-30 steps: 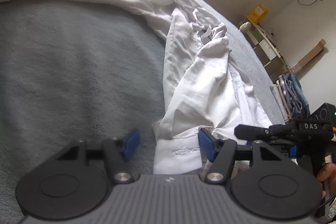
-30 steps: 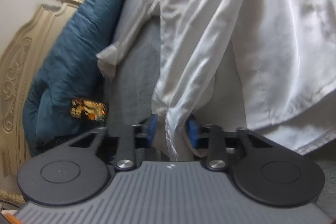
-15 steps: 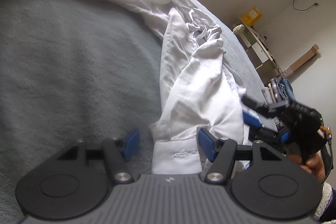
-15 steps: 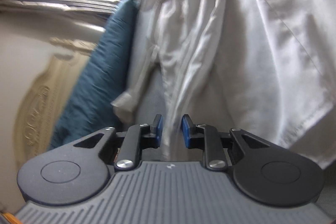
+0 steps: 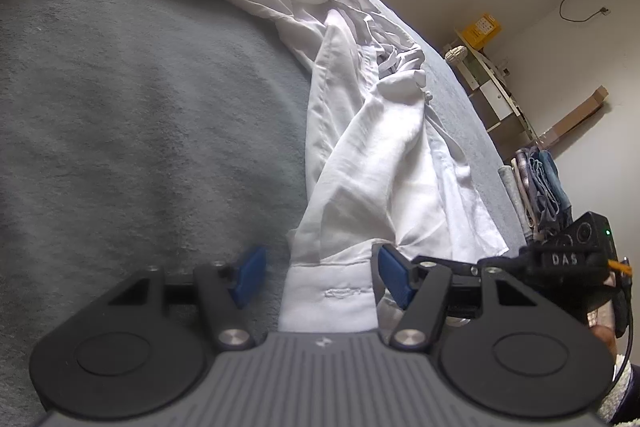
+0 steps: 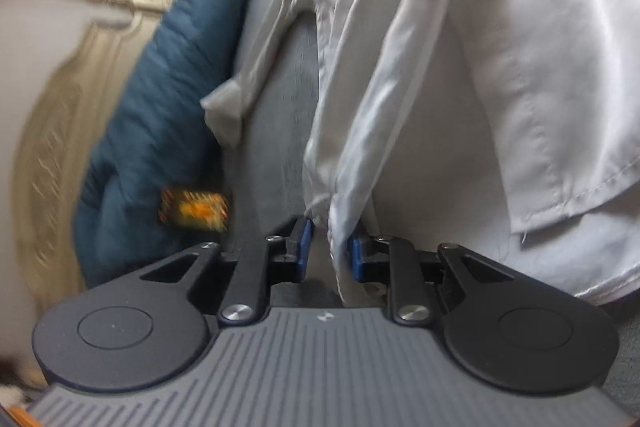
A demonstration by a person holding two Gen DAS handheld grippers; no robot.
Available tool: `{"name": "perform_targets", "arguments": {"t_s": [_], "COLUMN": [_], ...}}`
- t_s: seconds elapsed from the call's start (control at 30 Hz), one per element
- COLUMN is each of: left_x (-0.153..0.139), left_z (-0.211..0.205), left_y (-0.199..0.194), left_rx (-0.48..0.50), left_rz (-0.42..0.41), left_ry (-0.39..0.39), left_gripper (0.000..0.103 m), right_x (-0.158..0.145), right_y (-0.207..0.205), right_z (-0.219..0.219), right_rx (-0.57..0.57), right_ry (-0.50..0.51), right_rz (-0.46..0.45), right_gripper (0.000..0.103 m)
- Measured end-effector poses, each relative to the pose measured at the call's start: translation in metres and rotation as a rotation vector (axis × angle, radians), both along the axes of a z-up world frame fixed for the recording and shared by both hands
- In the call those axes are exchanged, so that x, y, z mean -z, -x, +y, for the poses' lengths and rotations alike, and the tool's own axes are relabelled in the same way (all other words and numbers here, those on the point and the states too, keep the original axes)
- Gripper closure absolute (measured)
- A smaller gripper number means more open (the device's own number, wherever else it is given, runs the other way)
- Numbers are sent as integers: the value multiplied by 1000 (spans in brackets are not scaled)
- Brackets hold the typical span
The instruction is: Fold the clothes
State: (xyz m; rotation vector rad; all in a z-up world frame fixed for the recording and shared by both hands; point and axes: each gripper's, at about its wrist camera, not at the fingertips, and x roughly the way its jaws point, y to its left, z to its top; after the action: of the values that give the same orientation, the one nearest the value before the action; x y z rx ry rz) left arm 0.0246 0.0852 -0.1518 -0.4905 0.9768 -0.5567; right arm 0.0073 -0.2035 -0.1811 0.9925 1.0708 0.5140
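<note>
A white long-sleeved shirt lies crumpled on a grey bed cover. One sleeve stretches to the far left. My left gripper is open, its blue pads on either side of a sleeve cuff without pinching it. My right gripper has its jaws a little apart around a hanging fold of the shirt; whether the pads press the cloth is unclear. The right gripper also shows at the right of the left wrist view.
A dark blue quilt with an orange label lies against a carved cream headboard. Past the bed's far edge stand a shelf, a yellow box and stacked folded clothes.
The right gripper swung up and back down beside the left one. Its jaws narrowed on the shirt fold, then widened slightly. The left gripper stayed open over the cuff.
</note>
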Motion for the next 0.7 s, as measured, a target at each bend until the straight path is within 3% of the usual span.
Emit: {"name": "perform_targets", "arguments": {"t_s": [0.07,0.37,0.53,0.7], "left_x": [-3,-5,-3,-1], "left_z": [5,16,8,3], "left_y": [-1,-10,-14,-16], "left_rx": [-12,-62,-37,-24], "left_rz": [-6,10,22,21], "left_ry": [7,54,60,49], "left_gripper": [40,38,38,38], "right_x": [-5,-46,-51,-60], "right_y": [1,-6,-9,-3], "right_z": [-4,-70,-69,-34], "right_rx": [3,239,200,3], "right_ry": [-16,-288,-232,36], "right_rz": [-24,-213,-206,-201], "right_gripper": [97,99,98,94]}}
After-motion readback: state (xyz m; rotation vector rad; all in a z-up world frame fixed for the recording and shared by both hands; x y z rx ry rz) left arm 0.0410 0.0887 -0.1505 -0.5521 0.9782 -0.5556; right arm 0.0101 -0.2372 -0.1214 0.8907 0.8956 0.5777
